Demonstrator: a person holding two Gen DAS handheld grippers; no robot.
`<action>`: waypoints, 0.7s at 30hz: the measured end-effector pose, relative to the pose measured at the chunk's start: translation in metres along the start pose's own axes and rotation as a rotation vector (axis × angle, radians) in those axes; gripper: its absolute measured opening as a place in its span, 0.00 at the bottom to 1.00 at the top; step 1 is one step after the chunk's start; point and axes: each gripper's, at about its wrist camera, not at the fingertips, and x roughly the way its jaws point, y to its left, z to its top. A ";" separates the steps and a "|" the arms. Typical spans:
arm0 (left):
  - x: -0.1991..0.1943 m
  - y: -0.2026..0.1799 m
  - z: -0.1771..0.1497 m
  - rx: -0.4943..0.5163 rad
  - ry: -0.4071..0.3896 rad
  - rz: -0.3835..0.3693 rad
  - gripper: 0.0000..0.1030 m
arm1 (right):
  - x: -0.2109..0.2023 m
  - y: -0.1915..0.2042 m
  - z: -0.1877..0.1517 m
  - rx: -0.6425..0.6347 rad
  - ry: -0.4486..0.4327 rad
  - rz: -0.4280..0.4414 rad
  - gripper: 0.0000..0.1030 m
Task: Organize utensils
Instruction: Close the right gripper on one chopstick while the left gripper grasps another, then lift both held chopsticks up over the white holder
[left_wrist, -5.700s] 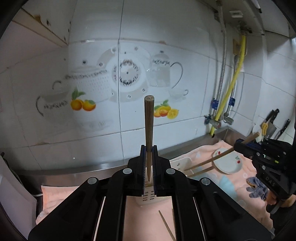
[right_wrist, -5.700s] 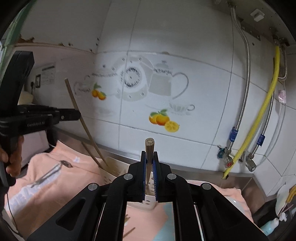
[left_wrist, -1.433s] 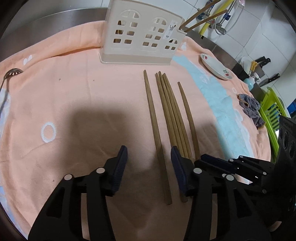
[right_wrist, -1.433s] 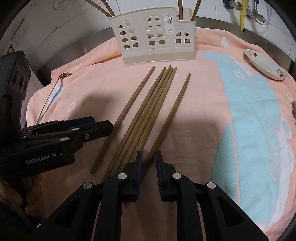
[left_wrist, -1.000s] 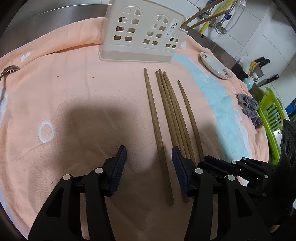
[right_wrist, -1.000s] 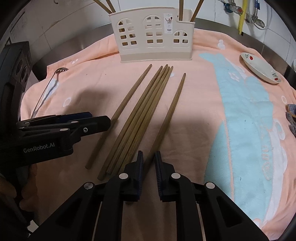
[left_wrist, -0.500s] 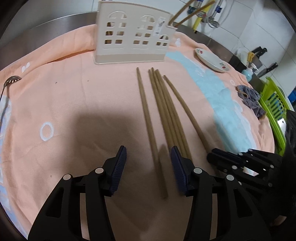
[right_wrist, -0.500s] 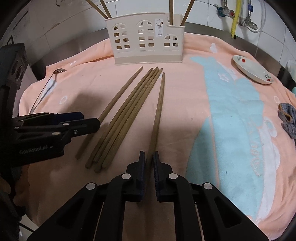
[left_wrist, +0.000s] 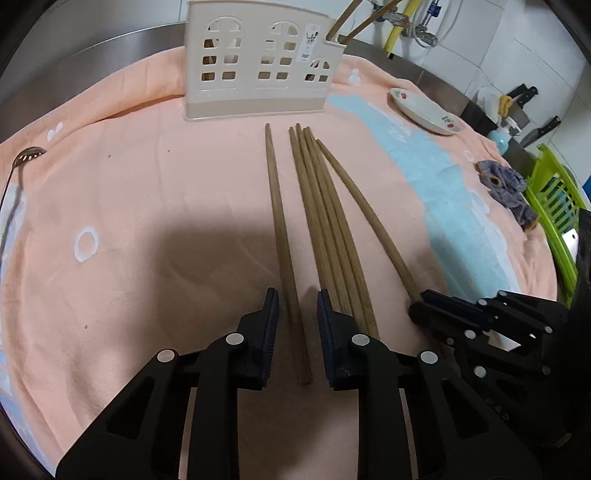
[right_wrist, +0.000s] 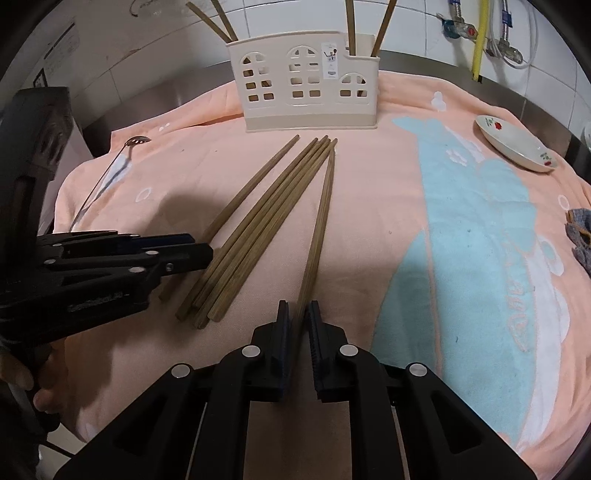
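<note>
Left tongs (left_wrist: 294, 301) straddle the near end of a single chopstick (left_wrist: 277, 214) lying on the peach towel (left_wrist: 147, 206) that covers the worktop; their jaws have just been closing, but a gap shows on both sides of the stick, so no grip yet. Right tongs (right_wrist: 298, 314) are clamped on the near end of the rightmost chopstick (right_wrist: 320, 221), which runs straight ahead from them along the towel. Between the two sets of tongs lies a bundle of four chopsticks (right_wrist: 258, 229), touching one another, tips pointing away. Beyond all the stick tips stands the cream utensil holder (right_wrist: 306, 94), upright, with two chopsticks leaning out of each end compartment. Ahead and right of the right tongs: small white dish (right_wrist: 515, 147). Far left of the left tongs: slotted spoon (left_wrist: 18, 168) on the towel.
</note>
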 end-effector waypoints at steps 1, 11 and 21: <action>0.000 0.000 0.001 -0.007 0.002 0.004 0.20 | 0.000 -0.001 0.000 0.002 -0.003 0.004 0.09; -0.005 -0.002 0.004 -0.016 -0.010 0.071 0.06 | -0.036 -0.016 0.009 -0.045 -0.125 -0.036 0.08; -0.041 -0.011 0.029 0.014 -0.118 0.100 0.06 | -0.075 -0.026 0.047 -0.120 -0.282 -0.040 0.06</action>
